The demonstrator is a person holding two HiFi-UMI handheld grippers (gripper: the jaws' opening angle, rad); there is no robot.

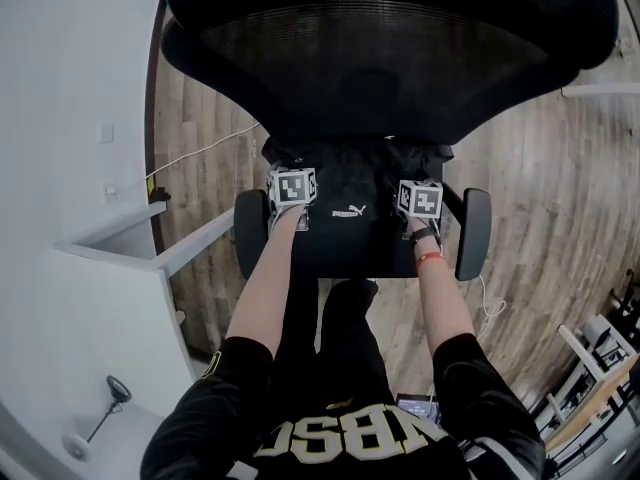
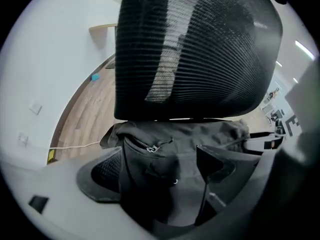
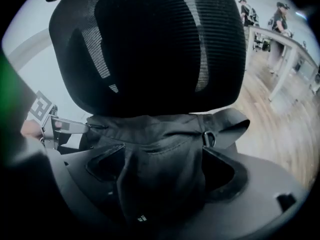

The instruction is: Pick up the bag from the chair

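Pinching bunched black fabric between its jaws, left claw (image 2: 170, 166) grips the bag (image 1: 355, 183); right claw (image 3: 160, 171) likewise clamps a fold of it. Bag sits on the chair (image 1: 472, 233) seat, against the mesh backrest (image 1: 390, 48). White Puma logo (image 1: 348, 210) on its top. Wood floor (image 1: 540, 188) beyond.

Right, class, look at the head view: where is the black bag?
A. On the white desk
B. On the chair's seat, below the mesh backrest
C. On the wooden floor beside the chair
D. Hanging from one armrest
B: the black bag lies on the seat of the chair, just below the mesh backrest and between the armrests.
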